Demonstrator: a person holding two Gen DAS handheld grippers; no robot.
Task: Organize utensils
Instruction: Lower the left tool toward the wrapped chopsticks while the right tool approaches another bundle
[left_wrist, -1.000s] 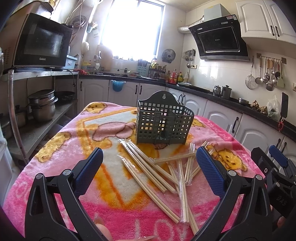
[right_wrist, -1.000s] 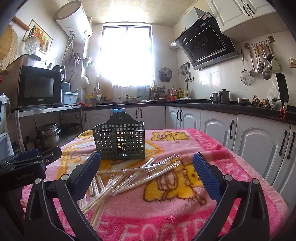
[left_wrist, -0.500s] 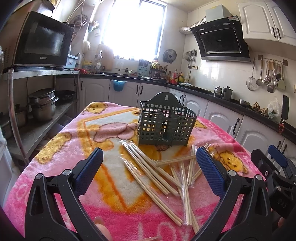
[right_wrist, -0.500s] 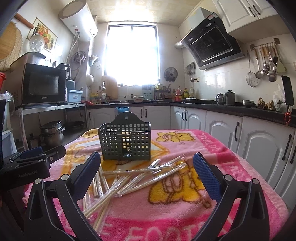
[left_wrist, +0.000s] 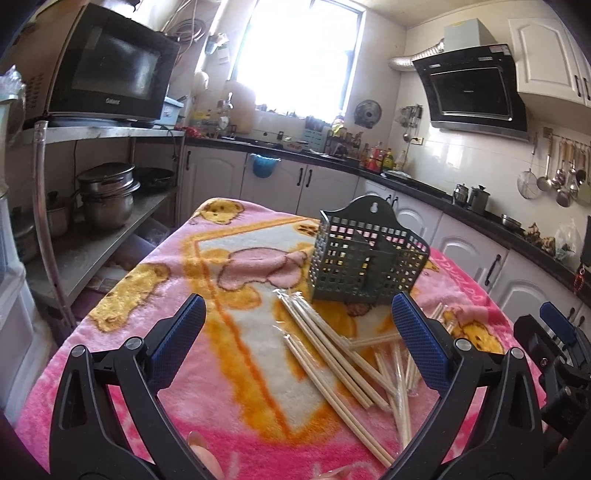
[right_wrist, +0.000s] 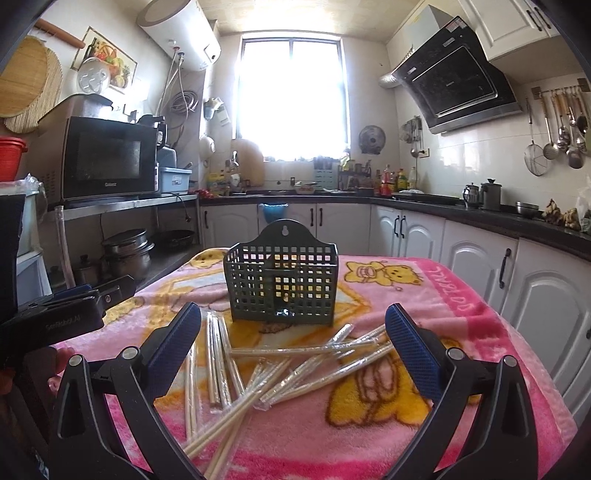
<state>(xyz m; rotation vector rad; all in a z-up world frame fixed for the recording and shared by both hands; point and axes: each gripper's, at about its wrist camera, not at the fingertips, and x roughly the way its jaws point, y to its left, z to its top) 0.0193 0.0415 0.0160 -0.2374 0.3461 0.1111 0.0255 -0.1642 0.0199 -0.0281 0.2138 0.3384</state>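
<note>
While your left gripper and right gripper both gape wide and grip nothing, the dark green basket stands upright at frame centre on the pink blanket, chopsticks (many plastic-wrapped) scattered just below it, between your fingertips.

Home kitchen, range hood, microwave, hanging ladles, white cabinets
</note>
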